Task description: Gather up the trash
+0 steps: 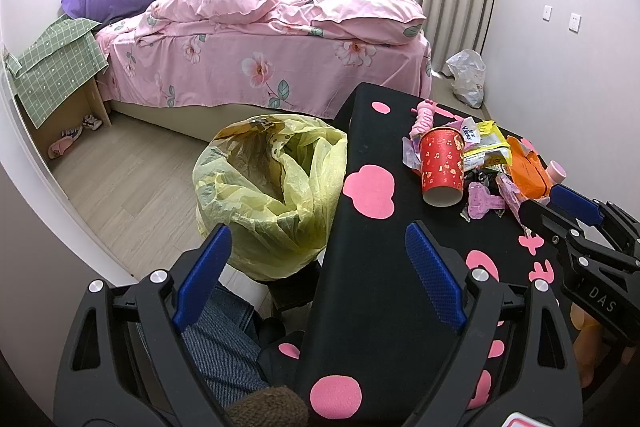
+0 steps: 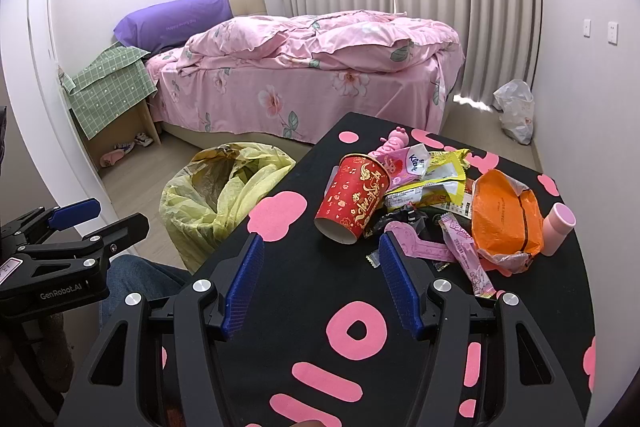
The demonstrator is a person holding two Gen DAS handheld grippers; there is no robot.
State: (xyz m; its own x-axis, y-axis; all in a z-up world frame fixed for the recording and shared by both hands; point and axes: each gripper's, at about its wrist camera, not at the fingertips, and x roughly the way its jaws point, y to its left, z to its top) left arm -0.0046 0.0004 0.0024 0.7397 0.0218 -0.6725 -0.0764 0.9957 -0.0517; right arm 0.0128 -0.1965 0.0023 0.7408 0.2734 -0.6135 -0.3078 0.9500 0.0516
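A pile of trash lies on the black table with pink shapes (image 2: 320,307): a red paper cup (image 2: 354,197) on its side, yellow wrappers (image 2: 436,179), an orange bag (image 2: 504,215), pink wrappers (image 2: 466,251) and a pink plastic piece (image 2: 416,243). A yellow trash bag (image 1: 272,187) stands open on the floor left of the table. My left gripper (image 1: 320,267) is open and empty, straddling the table's left edge beside the bag. My right gripper (image 2: 322,275) is open and empty above the table, just short of the cup. The cup also shows in the left wrist view (image 1: 442,165).
A small pink bottle (image 2: 558,227) stands right of the orange bag, and a pink toy (image 2: 394,141) lies behind the pile. A bed with pink bedding (image 1: 260,43) fills the back. A white plastic bag (image 1: 468,77) sits by the curtain. My knee in jeans (image 1: 224,347) is below the table.
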